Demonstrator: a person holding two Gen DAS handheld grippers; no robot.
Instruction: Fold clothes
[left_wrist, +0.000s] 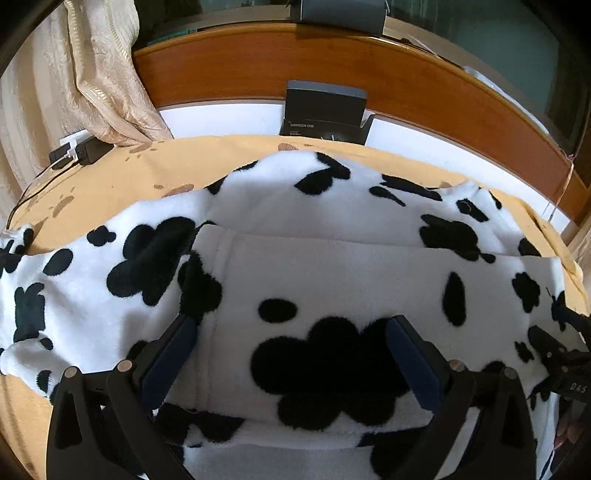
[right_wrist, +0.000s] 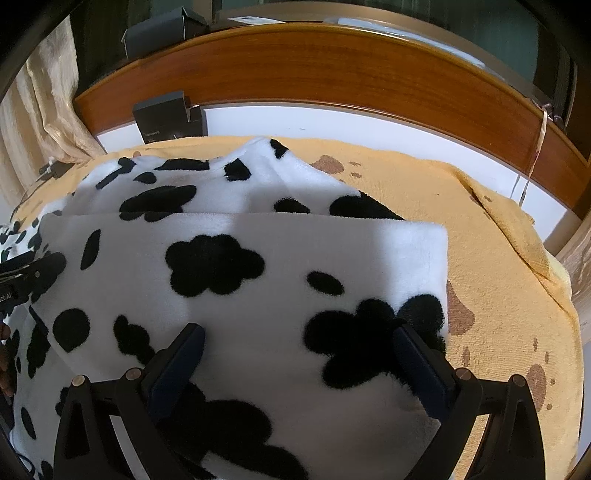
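Note:
A fleece garment (left_wrist: 332, 266) in white with black cow spots lies on a yellow towel (left_wrist: 110, 184). Its near part is folded over the rest, with a straight folded edge across the middle. My left gripper (left_wrist: 291, 325) hovers open just above the folded flap, its blue pads spread to either side of a big black spot. In the right wrist view the same garment (right_wrist: 229, 295) fills the middle, and my right gripper (right_wrist: 299, 332) stands open over the flap's right corner. Nothing is between either pair of fingers. The other gripper shows at each view's edge.
A wooden rim (left_wrist: 332, 62) curves along the white table's far side. A dark box (left_wrist: 325, 110) stands against it behind the towel. A beige curtain (left_wrist: 99, 74) hangs at the back left, with a black charger and cable (left_wrist: 79, 151) below it. The yellow towel (right_wrist: 498, 258) extends right.

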